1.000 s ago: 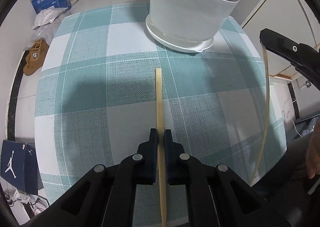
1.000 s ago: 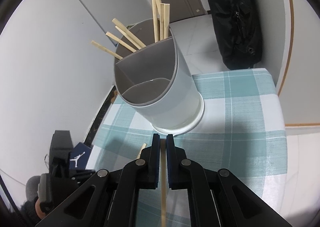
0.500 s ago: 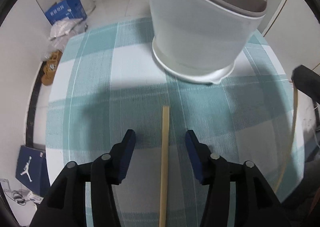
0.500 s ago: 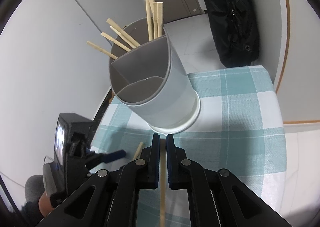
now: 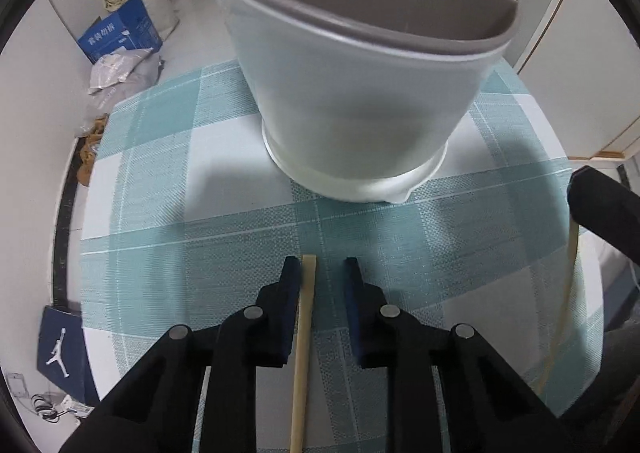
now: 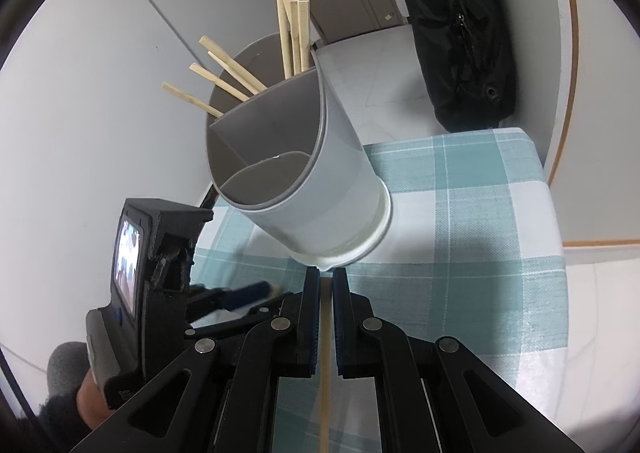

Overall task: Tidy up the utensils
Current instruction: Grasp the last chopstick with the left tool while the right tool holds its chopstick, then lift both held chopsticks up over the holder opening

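A white utensil holder [image 5: 360, 101] with a grey divided insert stands on the checked tablecloth [image 5: 168, 181]; its back compartment holds several chopsticks [image 6: 292, 25]. A pale chopstick [image 5: 306, 313] lies between the jaws of my left gripper [image 5: 322, 273], its tip level with the fingertips and close to the left pad. Those jaws are closing, and a gap remains on the right side. My right gripper [image 6: 326, 281] is shut on another chopstick [image 6: 325, 353] just in front of the holder [image 6: 320, 173]. That chopstick [image 5: 568, 293] hangs from it in the left wrist view.
The table's edges drop off close around the holder. On the floor lie a blue carton [image 5: 120, 33], plastic bags [image 5: 120, 69], shoes [image 5: 86, 157] and a dark blue bag [image 5: 60, 345]. A black backpack [image 6: 460, 33] leans by the wall. A hand [image 6: 92, 397] holds the left gripper's body.
My left gripper let go of the chopstick, slid forward along it toward the holder, and its jaws have since narrowed around the tip. The right gripper keeps its grip and place.
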The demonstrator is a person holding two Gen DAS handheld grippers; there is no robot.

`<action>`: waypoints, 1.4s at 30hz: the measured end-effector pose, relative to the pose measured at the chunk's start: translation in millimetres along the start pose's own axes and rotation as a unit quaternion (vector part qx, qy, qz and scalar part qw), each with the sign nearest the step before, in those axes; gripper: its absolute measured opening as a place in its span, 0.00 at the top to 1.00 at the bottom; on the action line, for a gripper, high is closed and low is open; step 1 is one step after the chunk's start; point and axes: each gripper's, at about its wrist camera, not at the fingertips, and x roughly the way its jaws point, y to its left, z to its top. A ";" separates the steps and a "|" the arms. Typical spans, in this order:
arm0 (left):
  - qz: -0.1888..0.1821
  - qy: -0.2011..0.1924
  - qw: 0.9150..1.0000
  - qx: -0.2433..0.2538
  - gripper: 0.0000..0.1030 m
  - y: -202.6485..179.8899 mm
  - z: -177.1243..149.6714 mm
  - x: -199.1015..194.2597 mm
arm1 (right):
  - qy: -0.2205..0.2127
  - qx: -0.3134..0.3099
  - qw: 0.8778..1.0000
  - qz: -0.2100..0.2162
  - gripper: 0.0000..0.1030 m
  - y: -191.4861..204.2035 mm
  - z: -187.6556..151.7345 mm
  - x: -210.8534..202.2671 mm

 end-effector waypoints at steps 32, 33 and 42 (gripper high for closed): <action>-0.097 -0.265 0.955 -0.091 0.97 25.0 -23.8 -127.3 | -0.142 -0.037 0.989 0.019 0.95 38.2 0.2 -68.6; -0.095 -0.270 0.954 -0.085 0.97 22.0 -24.2 -129.3 | -0.146 -0.045 0.988 0.015 0.95 41.5 -1.1 -70.0; -0.110 -0.270 0.955 -0.054 0.97 23.1 -26.7 -144.2 | -0.163 -0.061 0.985 0.003 0.95 52.8 -7.5 -75.0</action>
